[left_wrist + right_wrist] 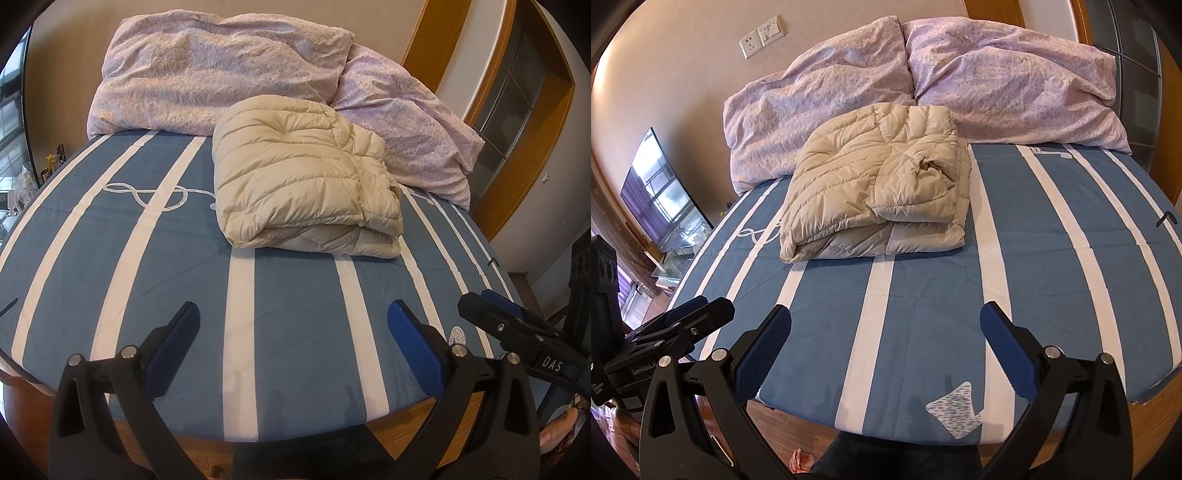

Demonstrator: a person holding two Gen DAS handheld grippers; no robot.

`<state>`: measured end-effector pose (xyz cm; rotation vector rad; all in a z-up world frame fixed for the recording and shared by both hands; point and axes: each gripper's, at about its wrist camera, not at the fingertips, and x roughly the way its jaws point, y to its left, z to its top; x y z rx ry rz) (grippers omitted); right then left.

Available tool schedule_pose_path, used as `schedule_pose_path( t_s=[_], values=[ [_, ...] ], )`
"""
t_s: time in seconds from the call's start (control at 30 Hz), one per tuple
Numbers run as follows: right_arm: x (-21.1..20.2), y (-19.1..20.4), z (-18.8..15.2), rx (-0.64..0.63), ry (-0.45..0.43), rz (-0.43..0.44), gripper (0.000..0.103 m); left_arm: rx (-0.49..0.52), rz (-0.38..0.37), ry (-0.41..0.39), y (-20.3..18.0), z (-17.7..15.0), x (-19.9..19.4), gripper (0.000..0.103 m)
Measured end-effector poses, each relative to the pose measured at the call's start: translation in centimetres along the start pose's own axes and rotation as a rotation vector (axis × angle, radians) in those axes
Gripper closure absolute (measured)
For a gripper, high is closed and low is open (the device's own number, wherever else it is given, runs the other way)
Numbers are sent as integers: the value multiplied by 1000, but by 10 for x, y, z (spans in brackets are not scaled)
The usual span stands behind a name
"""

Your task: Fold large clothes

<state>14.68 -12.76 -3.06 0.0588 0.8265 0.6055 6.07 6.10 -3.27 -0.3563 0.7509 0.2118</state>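
Cream puffer jacket (306, 177) lies folded into a thick bundle on the blue-and-white striped bedsheet (295, 332), well beyond both grippers and touching neither. Its far edge butts against the lilac bedding (221, 70) heaped by the wall, so where one ends and the other begins is hard to make out. How the sleeves are tucked inside the bundle is hidden; from the right wrist view only a crumpled fold shows on its top. The rope-knot print (147, 194) on the sheet runs under the jacket and is partly covered. The left gripper (293, 314) hovers over the near edge of the bed with its jaws spread wide and nothing between them. The right gripper (886, 315) hangs likewise, jaws wide apart and empty, the jacket ahead and slightly to its left.
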Motion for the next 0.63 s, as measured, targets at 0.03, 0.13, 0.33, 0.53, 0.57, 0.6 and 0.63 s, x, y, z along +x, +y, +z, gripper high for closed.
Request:
schedule_pose_path(
  t_s=[0.03,0.13,0.33,0.53,0.57,0.6,0.63],
  values=[
    [0,0,0,0,0,1,1,-1,0,0,1,0,0,2],
    [0,0,0,2,1,0,1,0,0,-1,0,0,0,2],
    [0,-1,0,2,0,1,1,1,-2,0,0,0,0,2],
    [0,-1,-1,3,2,2,1,-1,-4,2,-2,0,2,2],
    [0,0,-1,3,3,3,1,1,-4,1,-1,0,1,2],
    [0,-1,0,3,2,1,1,1,-4,2,-1,0,1,2],
    [0,-1,0,3,2,1,1,1,-4,2,-2,0,1,2]
  ],
)
